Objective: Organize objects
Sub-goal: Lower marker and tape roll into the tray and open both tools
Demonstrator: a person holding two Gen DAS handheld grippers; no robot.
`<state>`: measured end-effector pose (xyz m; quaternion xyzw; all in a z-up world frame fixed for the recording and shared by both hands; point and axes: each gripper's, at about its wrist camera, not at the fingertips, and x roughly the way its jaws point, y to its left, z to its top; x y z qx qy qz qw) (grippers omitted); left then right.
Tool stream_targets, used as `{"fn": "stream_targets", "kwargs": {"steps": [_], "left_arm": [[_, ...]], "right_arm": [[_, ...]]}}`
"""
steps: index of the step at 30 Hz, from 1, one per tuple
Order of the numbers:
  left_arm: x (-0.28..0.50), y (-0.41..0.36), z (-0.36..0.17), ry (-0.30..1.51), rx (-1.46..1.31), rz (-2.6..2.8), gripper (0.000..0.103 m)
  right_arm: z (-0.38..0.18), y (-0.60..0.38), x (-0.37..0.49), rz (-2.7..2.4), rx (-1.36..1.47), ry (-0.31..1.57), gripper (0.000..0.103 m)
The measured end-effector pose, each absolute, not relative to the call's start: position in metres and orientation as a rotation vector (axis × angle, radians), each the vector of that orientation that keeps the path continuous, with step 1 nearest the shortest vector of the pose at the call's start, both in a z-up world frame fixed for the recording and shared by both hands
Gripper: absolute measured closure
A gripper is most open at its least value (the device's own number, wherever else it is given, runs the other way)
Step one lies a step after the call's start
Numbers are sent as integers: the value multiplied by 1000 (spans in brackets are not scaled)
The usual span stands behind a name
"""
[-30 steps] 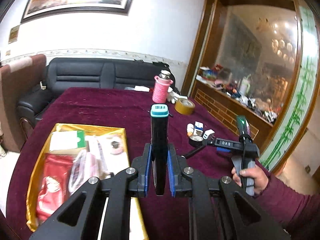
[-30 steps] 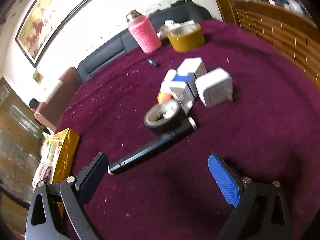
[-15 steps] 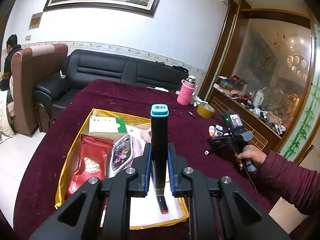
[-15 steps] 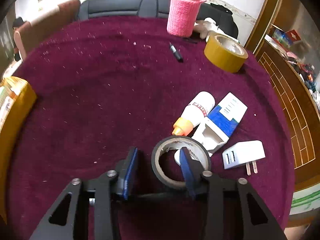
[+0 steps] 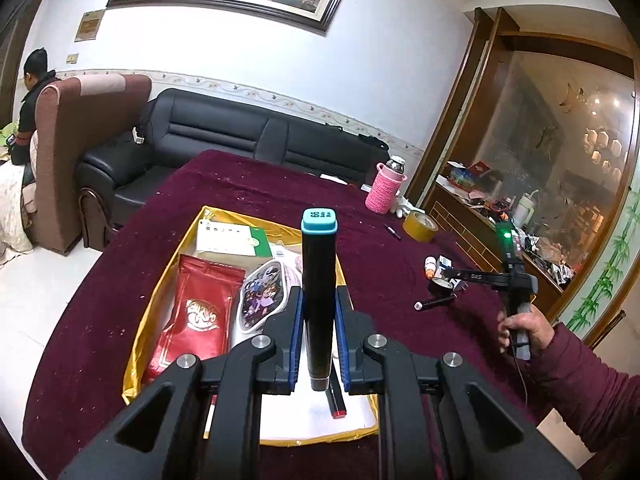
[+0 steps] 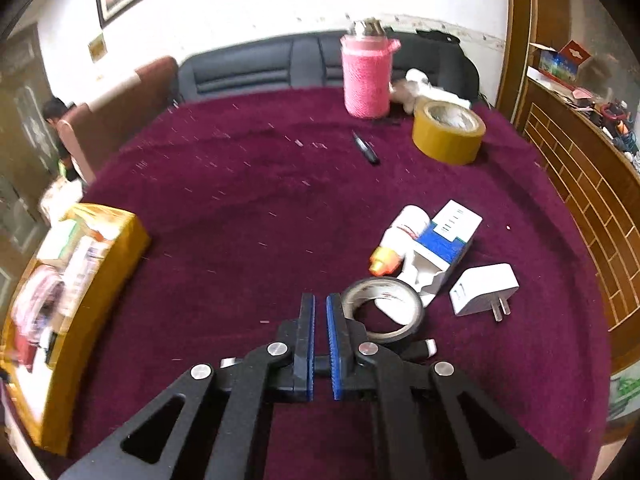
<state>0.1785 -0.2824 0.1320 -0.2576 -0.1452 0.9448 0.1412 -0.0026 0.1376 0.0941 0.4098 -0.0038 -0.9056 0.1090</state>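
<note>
Right now the left gripper [image 5: 318,296] is clamped on a black marker [image 5: 318,264] with a teal cap. The marker stands upright between the blue pads, above the near end of the yellow box [image 5: 160,276]. The box sits on the dark red table [image 6: 240,220] and holds a red pouch [image 5: 196,312], a green and white packet [image 5: 230,236] and a red-tipped pen [image 5: 335,398] lying on white paper.

Over to the right, a hand [image 5: 524,330] in a dark red sleeve holds the right gripper [image 6: 320,308]. Its jaws have just been closing and are now pinched together on a thin black pen [image 6: 427,346], which lies crosswise between the pads with an end showing on each side. I cannot tell whether the pen is off the cloth. A roll of black tape [image 6: 384,283] lies just beside the jaws. Past it are a glue bottle [image 6: 400,236], a blue and white carton [image 6: 448,240] and a white plug [image 6: 482,288]. A yellow tape roll [image 6: 448,136] and a pink flask [image 6: 366,80] stand well beyond.
</note>
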Motion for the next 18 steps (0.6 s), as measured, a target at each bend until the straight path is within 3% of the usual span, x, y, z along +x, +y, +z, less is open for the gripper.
{"fn": "stream_targets", "kwargs": {"steps": [8, 12, 16, 18], "left_arm": [[194, -293, 133, -435, -773, 2751, 89], [205, -293, 135, -437, -751, 2754, 89], [209, -295, 135, -446, -726, 2750, 89], [206, -297, 133, -467, -732, 2745, 89]], "right_arm": [[116, 104, 22, -2606, 1100, -14, 96], [90, 125, -20, -2633, 1330, 105, 91], [63, 158, -50, -2600, 1484, 65, 88], [58, 163, -54, -2577, 1474, 42, 81]]}}
